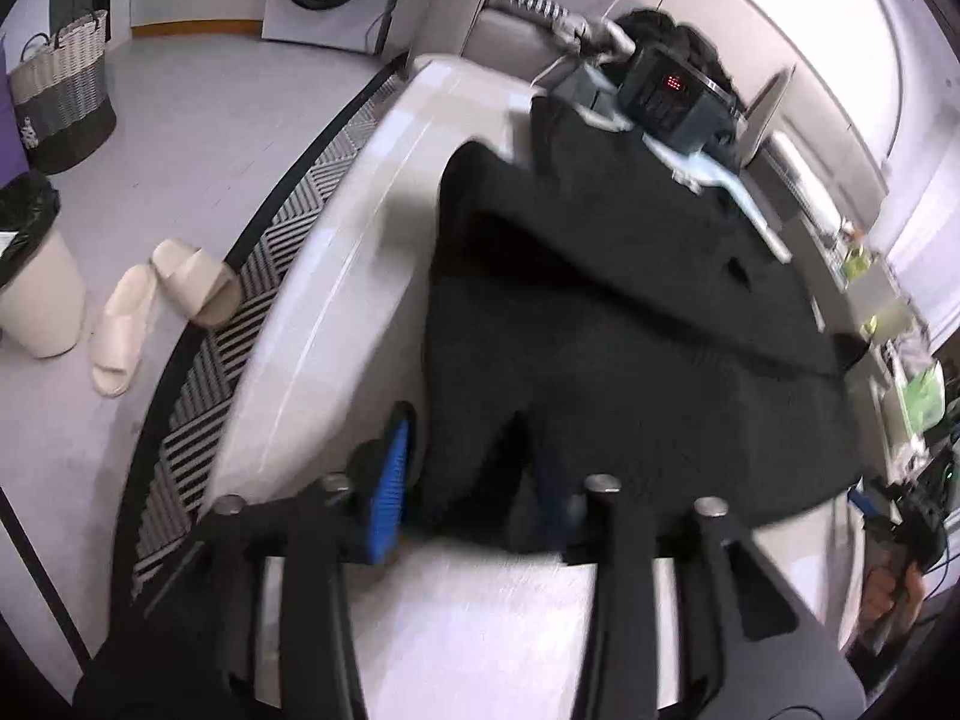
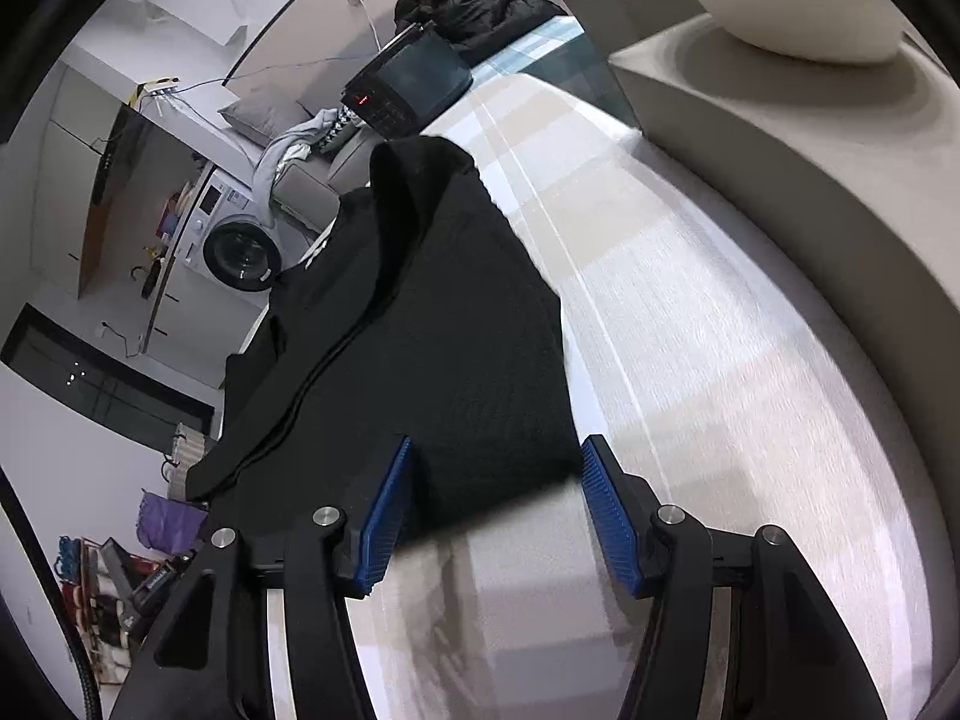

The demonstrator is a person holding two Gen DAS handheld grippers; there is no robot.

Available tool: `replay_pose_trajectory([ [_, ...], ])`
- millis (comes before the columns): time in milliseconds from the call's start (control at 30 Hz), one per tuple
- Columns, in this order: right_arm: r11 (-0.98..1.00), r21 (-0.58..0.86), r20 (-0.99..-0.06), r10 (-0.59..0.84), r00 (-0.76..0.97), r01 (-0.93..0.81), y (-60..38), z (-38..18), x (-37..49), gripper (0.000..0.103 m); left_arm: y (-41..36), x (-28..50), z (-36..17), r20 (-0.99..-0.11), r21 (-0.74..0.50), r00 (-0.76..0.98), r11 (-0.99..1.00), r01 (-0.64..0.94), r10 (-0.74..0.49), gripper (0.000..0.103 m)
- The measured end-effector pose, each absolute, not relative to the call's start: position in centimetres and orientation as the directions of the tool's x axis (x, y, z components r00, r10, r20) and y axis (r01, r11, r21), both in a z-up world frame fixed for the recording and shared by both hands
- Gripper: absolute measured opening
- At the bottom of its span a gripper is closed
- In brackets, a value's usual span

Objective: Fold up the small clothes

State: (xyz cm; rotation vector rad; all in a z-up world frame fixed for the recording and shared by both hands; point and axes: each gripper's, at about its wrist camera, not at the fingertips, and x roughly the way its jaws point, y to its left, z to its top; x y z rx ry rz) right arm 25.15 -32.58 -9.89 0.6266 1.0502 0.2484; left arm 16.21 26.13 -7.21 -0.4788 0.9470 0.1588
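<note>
The right gripper (image 2: 495, 510) is wide open around the edge of the black shirt (image 2: 432, 324). The left gripper (image 1: 480, 480) is wide too, shirt between its fingers.

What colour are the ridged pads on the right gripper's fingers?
Blue pads, clearest in the right wrist view.

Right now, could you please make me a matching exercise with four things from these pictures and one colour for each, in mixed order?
Things:
1. garment on the bed
2. pads of the right hand-held gripper
3. slippers on the floor
4. display digits on the device

Colours:
A. red
B. cream
C. black
D. blue

Pairs: 1-C, 2-D, 3-B, 4-A
</note>
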Motion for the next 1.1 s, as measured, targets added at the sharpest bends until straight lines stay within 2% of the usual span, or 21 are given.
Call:
replay_pose_trajectory([
  [133,0.764,0.639,-0.703,0.534,0.471,0.088,-31.8,-10.2,24.0,0.058,26.5,11.8,-7.4,-0.799,-0.403,0.59,0.831,-0.383,-0.116,0.057],
  [333,0.735,0.672,-0.677,0.563,0.474,0.087,-29.9,-10.7,25.5,0.058,25.2,9.9,-8.0,-0.735,-0.564,0.624,0.75,-0.347,-0.265,0.058],
  [533,0.702,0.685,-0.675,0.51,0.533,0.196,-29.2,-10.8,26.6,0.058,24.2,12.7,-8.5,-0.694,-0.613,0.678,0.692,-0.38,-0.243,0.058],
  [600,0.693,0.69,-0.671,0.505,0.542,0.209,-29.2,-10.8,26.6,0.058,24.2,13.7,-8.7,-0.682,-0.633,0.693,0.661,-0.402,-0.232,0.054],
  [733,0.708,0.679,-0.673,0.494,0.551,0.194,-29.0,-10.7,26.5,0.058,24.3,15.4,-9.6,-0.674,-0.651,0.713,0.611,-0.45,-0.193,0.027],
  [767,0.713,0.676,-0.673,0.492,0.553,0.188,-28.9,-10.7,26.6,0.056,24.2,15.8,-9.7,-0.675,-0.65,0.713,0.61,-0.452,-0.191,0.018],
  [800,0.716,0.671,-0.678,0.489,0.549,0.19,-28.9,-10.8,26.7,0.042,24.1,16.3,-9.8,-0.674,-0.649,0.714,0.613,-0.451,-0.189,0.015],
  [867,0.708,0.675,-0.681,0.489,0.545,0.208,-29.0,-11.7,26.9,0.019,23.7,16.6,-9.6,-0.672,-0.638,0.72,0.629,-0.445,-0.174,0.009],
  [900,0.701,0.682,-0.675,0.492,0.549,0.21,-29.1,-11.9,26.9,0.012,23.3,16.5,-9.3,-0.671,-0.627,0.723,0.644,-0.439,-0.161,0.009],
  [1100,0.721,0.677,-0.647,0.487,0.586,0.149,-28.9,-11.2,25.8,0.007,22.3,15.4,-7.5,-0.657,-0.585,0.741,0.715,-0.382,-0.142,0.007],
])
